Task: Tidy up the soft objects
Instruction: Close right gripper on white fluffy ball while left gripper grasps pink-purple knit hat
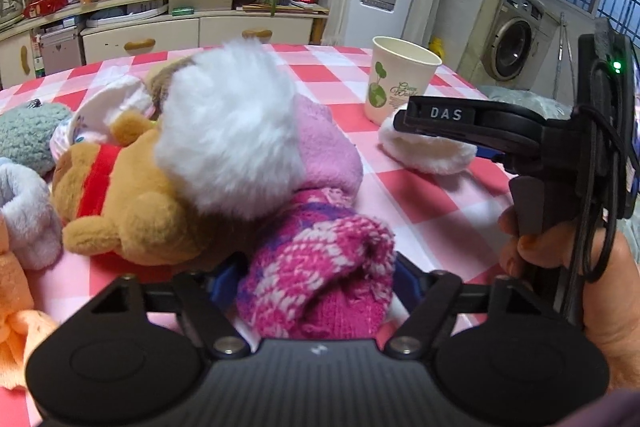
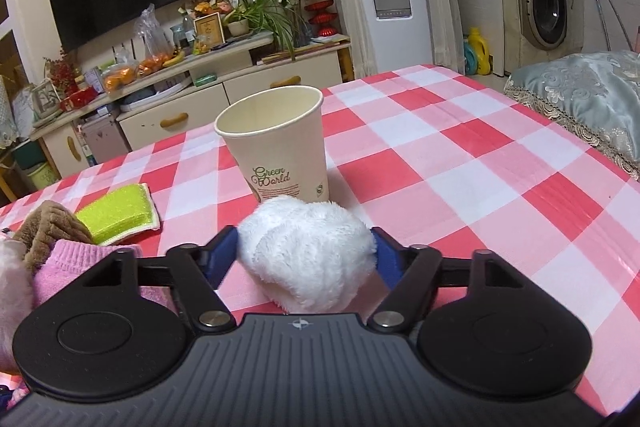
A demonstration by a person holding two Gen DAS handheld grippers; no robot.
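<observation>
1. The left gripper (image 1: 320,275) is closed on the pink knit item (image 1: 320,279): both blue pads are pressed into its sides, approx. at its near end.
2. That knit item's long axis is seen running away from the left cam, from the gripper toward the pile; its open, darker end is turned toward the right of the frame, w/ a paler pink fleece piece (image 1: 324,147) lying just beyond it.
3. A white fluffy ball (image 1: 228,131) is set on top of the pile, touching the tan plush bear (image 1: 132,195), which lies on its side w/ a red band across it.
4. A grey knitted piece (image 1: 28,135) and a pale furry piece (image 1: 24,211) are seen at the left edge, an orange cloth (image 1: 16,327) nearer the cam.
5. The right gripper (image 2: 306,255) is closed on a white plush pad (image 2: 308,251); the pads touch both its sides. It rests on the checked tablecloth (image 2: 460,167), long axis approx. across the fingers.
6. A paper cup (image 2: 276,143) stands upright just behind the pad, mouth up.
7. A green sponge (image 2: 120,213) lies flat to the left, beside brown plush (image 2: 48,227).
8. In the left view the person's hand (image 1: 560,267) is seen on the right gripper's handle.
</observation>
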